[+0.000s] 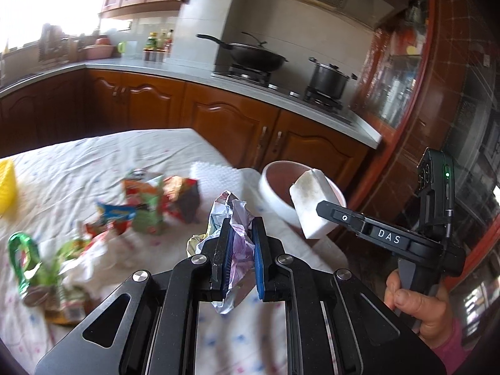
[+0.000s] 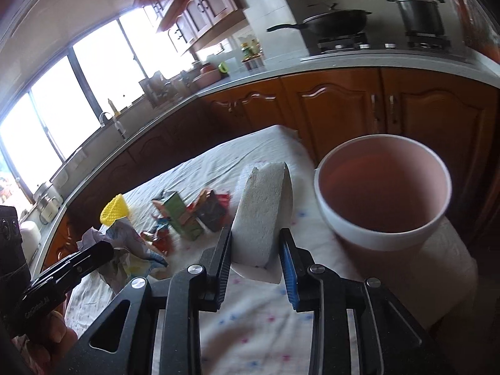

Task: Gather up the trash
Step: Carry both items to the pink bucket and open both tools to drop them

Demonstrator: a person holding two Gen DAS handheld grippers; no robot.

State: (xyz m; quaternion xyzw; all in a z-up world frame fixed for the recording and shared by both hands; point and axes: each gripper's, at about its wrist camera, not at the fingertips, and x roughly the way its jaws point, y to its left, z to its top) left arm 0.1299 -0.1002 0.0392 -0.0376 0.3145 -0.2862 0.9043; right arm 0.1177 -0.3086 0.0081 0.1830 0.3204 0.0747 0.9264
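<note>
Left wrist view: we see the left gripper with its jaws drawn narrow and clamped on a crumpled paper wad, held above the cloth-covered table; to its right the right gripper carries a white foam block in front of the pink bin, which stands just off the table's far corner. Remaining litter lies on the cloth to the left: torn snack wrappers and a green packet, all blurred. Right wrist view: we see the right gripper with its jaws at a moderate spread, gripping the white foam block upright between the pads, the pink bin open-mouthed just beside and ahead to the right; the left gripper shows at lower left with the crumpled paper wad at its tip, and a yellow sponge and the snack wrappers lie beyond. We judge the step in hand to be carrying both pieces to the bin; the next move calls for bringing each load over the rim and letting go. Both grippers converge on one opening, so we expect crowding at the rim; the broad block may catch on it. A wok and pot sit well apart on the stove
</note>
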